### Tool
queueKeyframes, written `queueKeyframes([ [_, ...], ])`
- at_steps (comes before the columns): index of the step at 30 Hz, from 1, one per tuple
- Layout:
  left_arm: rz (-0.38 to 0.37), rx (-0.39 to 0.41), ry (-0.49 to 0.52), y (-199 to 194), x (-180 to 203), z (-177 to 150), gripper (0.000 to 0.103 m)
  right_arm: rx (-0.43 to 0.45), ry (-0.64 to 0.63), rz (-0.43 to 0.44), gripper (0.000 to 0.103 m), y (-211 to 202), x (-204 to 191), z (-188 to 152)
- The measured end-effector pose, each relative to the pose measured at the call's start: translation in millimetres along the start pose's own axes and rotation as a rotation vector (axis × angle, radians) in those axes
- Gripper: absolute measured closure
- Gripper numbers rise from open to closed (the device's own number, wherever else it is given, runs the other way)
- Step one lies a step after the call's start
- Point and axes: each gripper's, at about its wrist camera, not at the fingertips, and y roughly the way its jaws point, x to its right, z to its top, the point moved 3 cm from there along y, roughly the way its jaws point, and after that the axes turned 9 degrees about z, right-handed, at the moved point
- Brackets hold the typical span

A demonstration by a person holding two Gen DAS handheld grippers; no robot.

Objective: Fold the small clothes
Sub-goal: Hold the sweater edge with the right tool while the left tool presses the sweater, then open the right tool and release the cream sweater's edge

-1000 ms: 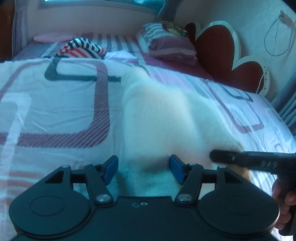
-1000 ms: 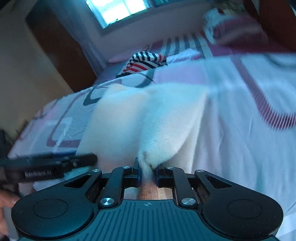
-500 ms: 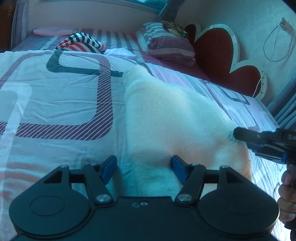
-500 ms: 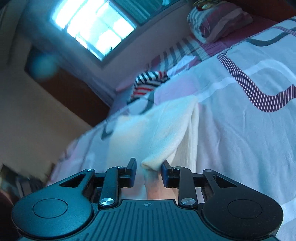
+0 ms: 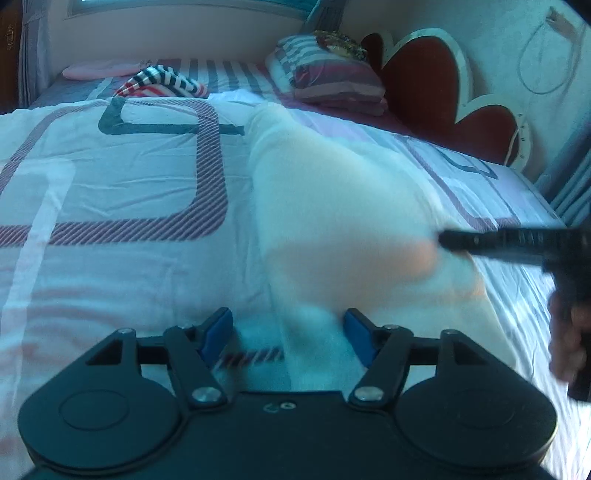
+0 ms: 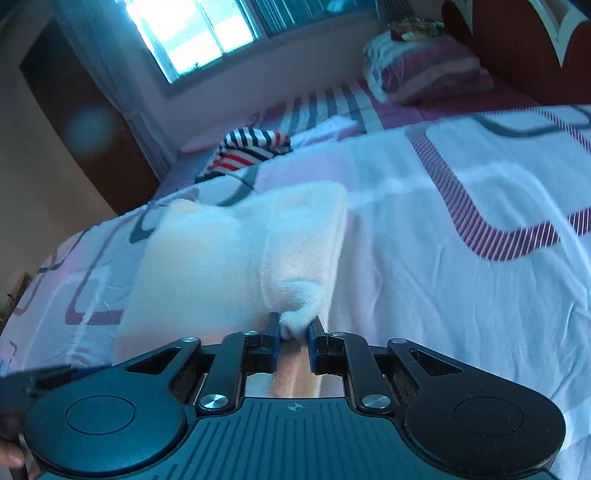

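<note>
A white fuzzy garment (image 5: 332,206) lies lengthwise on the patterned bedspread (image 5: 110,177). My left gripper (image 5: 288,332) is open, its blue pads straddling the garment's near edge without closing on it. My right gripper (image 6: 293,328) is shut on a bunched corner of the same white garment (image 6: 229,266) and holds that corner lifted a little off the bed. In the left wrist view the right gripper (image 5: 447,238) reaches in from the right, its tip at the garment's right edge. The garment is blurred there.
A striped red, white and dark cloth (image 5: 162,85) lies at the far end of the bed, also in the right wrist view (image 6: 251,147). A striped pillow (image 5: 332,81) rests against a red headboard (image 5: 443,96). A window (image 6: 207,29) is behind.
My right gripper has tilted back down and moved in over the garment with the pinched corner. The left gripper stays open at the near edge, shifted slightly.
</note>
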Motion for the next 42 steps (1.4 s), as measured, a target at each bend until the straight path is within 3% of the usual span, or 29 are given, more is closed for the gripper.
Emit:
queueKeyframes([
  [1,0.001,0.004,0.013,-5.0,0.0,-1.3,0.037,0.012,0.003,-0.025,0.06,-3.9,1.9,0.7],
  [2,0.002,0.027,0.01,-11.8,-2.4,-0.4,0.04,0.028,0.006,-0.048,0.057,-11.1,4.4,0.7],
  [4,0.01,0.107,-0.007,-22.5,-9.0,11.1,0.043,0.088,0.004,-0.016,0.058,-29.7,3.3,4.7],
  [7,0.026,0.153,-0.055,-17.2,-16.0,47.9,0.05,0.123,-0.074,-0.025,0.098,-33.4,-8.9,18.7],
  [10,0.02,0.157,-0.059,0.6,-11.0,83.5,0.05,0.12,-0.142,-0.012,0.098,-12.5,-25.5,35.5],
  [13,0.041,0.084,-0.018,34.9,-0.2,100.6,0.041,0.064,-0.233,-0.036,0.098,24.1,-34.7,41.7],
  [14,0.065,0.045,-0.007,50.0,1.1,99.2,0.038,0.031,-0.271,-0.08,0.098,39.1,-32.2,40.0],
  [15,0.042,-0.006,-0.033,64.9,-1.2,96.1,0.037,-0.019,-0.299,-0.137,0.098,56.1,-24.7,35.5],
  [17,-0.023,-0.016,-0.138,72.5,-10.0,92.0,0.034,-0.011,-0.333,-0.235,0.098,69.9,-6.5,29.4],
  [19,0.002,-0.007,-0.102,67.5,-3.9,91.3,0.034,-0.011,-0.268,-0.209,0.098,66.4,5.6,31.0],
  [22,-0.006,0.04,-0.073,44.4,0.7,83.2,0.046,0.019,-0.283,-0.17,0.098,47.6,0.1,31.3],
  [25,-0.023,0.086,-0.081,20.9,-3.0,62.5,0.045,0.071,-0.298,-0.104,0.098,19.4,-16.6,28.8],
  [28,-0.032,0.051,-0.109,25.5,-5.0,45.6,0.042,0.048,-0.358,-0.031,0.098,11.6,-37.6,9.3],
  [29,-0.038,0.042,-0.131,28.2,-6.1,42.9,0.038,0.016,-0.377,-0.026,0.098,16.8,-38.7,1.2],
  [31,-0.042,0.036,-0.165,30.4,-8.4,42.5,0.037,-0.017,-0.403,-0.124,0.098,31.7,-33.3,-11.7],
  [35,-0.014,0.056,-0.083,10.6,2.1,39.7,0.045,0.006,-0.292,-0.148,0.097,23.9,-24.9,-3.2],
  [42,-0.007,0.048,-0.08,-19.9,-8.8,-12.6,0.045,0.002,-0.262,-0.044,0.096,-39.3,-39.7,-32.2],
])
